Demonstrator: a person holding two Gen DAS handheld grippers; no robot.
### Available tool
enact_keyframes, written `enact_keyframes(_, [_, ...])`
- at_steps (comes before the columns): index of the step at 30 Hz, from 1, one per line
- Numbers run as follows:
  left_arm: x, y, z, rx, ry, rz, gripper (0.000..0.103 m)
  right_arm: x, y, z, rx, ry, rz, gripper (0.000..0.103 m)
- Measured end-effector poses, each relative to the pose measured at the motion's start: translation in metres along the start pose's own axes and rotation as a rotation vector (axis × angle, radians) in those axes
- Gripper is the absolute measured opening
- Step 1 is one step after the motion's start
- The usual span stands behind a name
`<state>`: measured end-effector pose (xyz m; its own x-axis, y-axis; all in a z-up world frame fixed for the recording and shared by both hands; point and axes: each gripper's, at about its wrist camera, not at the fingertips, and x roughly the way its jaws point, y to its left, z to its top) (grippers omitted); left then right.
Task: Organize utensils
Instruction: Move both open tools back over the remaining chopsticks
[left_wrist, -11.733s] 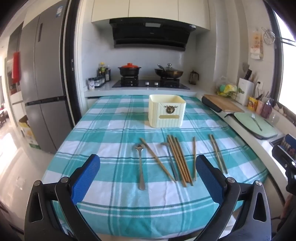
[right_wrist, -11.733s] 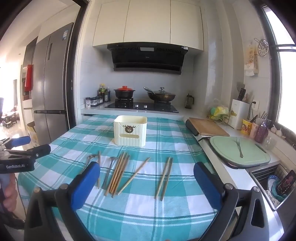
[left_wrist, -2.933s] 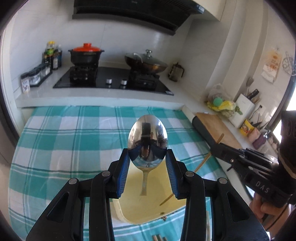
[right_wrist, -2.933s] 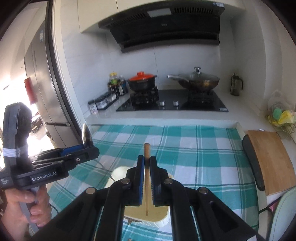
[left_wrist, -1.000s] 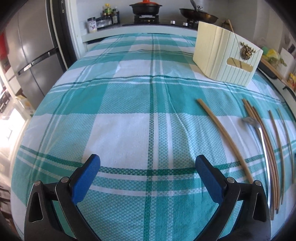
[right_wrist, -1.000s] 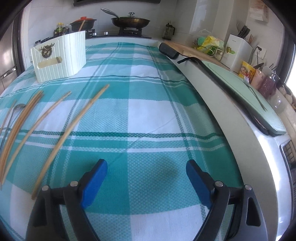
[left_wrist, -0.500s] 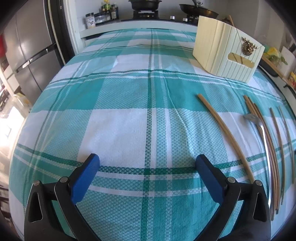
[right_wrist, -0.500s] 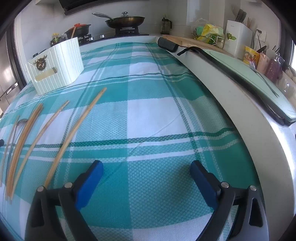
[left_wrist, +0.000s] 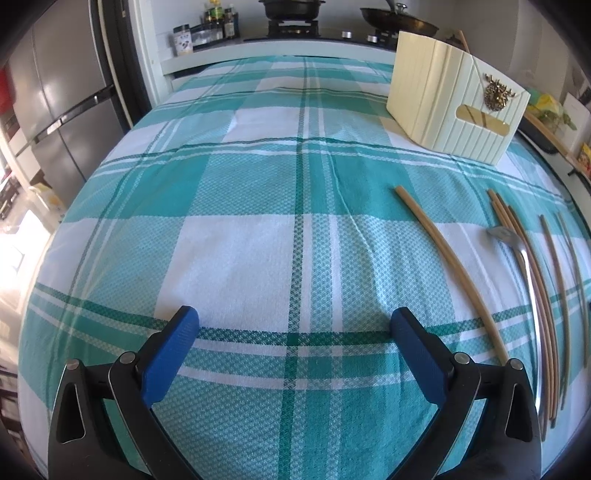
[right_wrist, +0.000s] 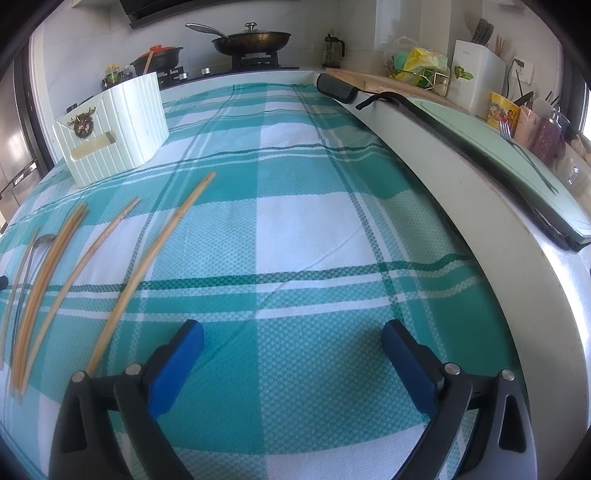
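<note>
A cream utensil box (left_wrist: 458, 99) stands at the back of the checked tablecloth, with a chopstick end sticking up out of it (right_wrist: 149, 61). In the left wrist view a single chopstick (left_wrist: 450, 269), a metal spoon (left_wrist: 532, 295) and a bundle of chopsticks (left_wrist: 546, 314) lie to the right of my left gripper (left_wrist: 295, 325), which is open over bare cloth. My right gripper (right_wrist: 293, 336) is open too, with nothing between its fingers. In its view the box (right_wrist: 114, 129) and the nearest chopstick (right_wrist: 155, 258) sit to its left, then more chopsticks (right_wrist: 48, 280).
A stove with a pan (right_wrist: 255, 38) and a red-lidded pot (right_wrist: 159, 55) is behind the table. A counter along the right carries a green cutting board (right_wrist: 517, 147) with a fork, a knife block and jars. A fridge (left_wrist: 55, 92) stands at the left.
About three seconds ago the left gripper held a spoon and the right a chopstick above the box. Both are now empty and low over the cloth. The right jaws widened slightly in the last second.
</note>
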<state>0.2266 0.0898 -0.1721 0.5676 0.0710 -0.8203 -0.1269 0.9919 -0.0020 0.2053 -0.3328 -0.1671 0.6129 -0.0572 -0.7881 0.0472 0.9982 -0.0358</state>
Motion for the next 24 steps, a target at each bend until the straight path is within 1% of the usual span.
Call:
enact_keyframes(16, [-0.001, -0.0008, -0.0018, -0.012, -0.006, 0.001, 0.103, 0.0014, 0.0023, 0.0001, -0.003, 0.002, -0.008, 0.101])
enact_keyframes(24, [0.0004, 0.0003, -0.0006, 0.01, 0.001, -0.02, 0.103, 0.0037, 0.0011, 0.0023, 0.001, 0.012, -0.004, 0.103])
